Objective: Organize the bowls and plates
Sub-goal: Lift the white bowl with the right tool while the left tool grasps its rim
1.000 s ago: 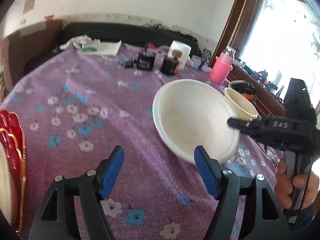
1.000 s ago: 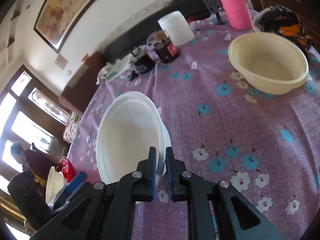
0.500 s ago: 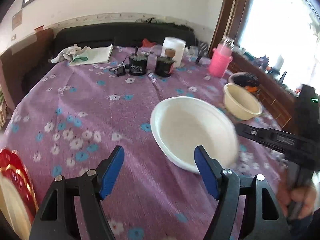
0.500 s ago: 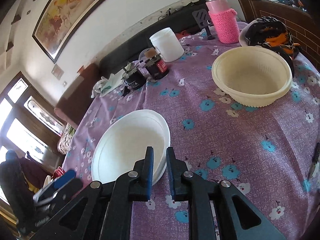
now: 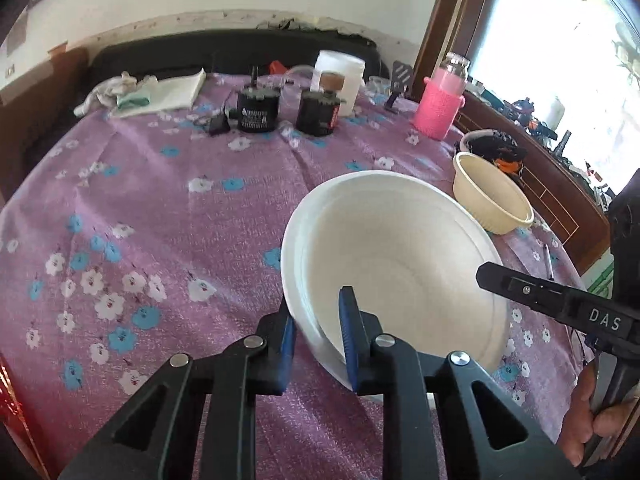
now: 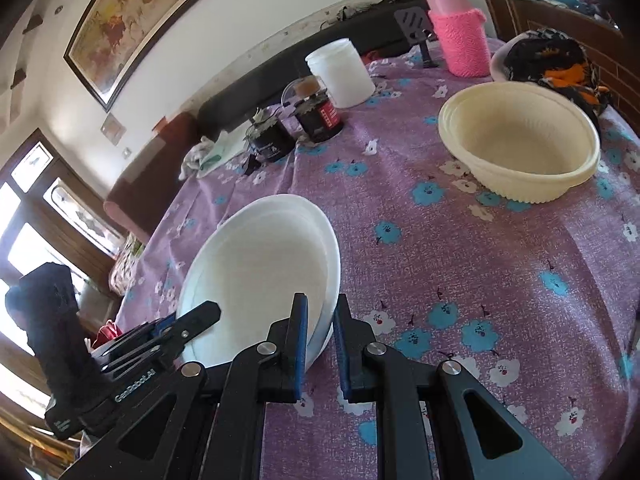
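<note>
A stack of white bowls (image 5: 396, 252) sits on the purple flowered tablecloth (image 5: 160, 208). My left gripper (image 5: 316, 334) is shut on the stack's near rim. My right gripper (image 6: 320, 336) is shut on the rim of the same white bowls (image 6: 260, 268) from the other side. A cream bowl (image 6: 520, 140) stands farther off on the cloth; it also shows in the left wrist view (image 5: 492, 196). Red and gold plates (image 5: 6, 396) show at the left edge.
Two black jars (image 5: 258, 110) (image 5: 318, 114), a white tub (image 5: 340, 76), a pink bottle (image 5: 440, 104), a cloth and papers (image 5: 148, 92) stand at the table's far side. A dark patterned bowl (image 6: 552, 64) sits behind the cream bowl.
My left gripper was open short of the white bowls; it has moved in and shut on their rim. The right gripper has stayed on the opposite rim.
</note>
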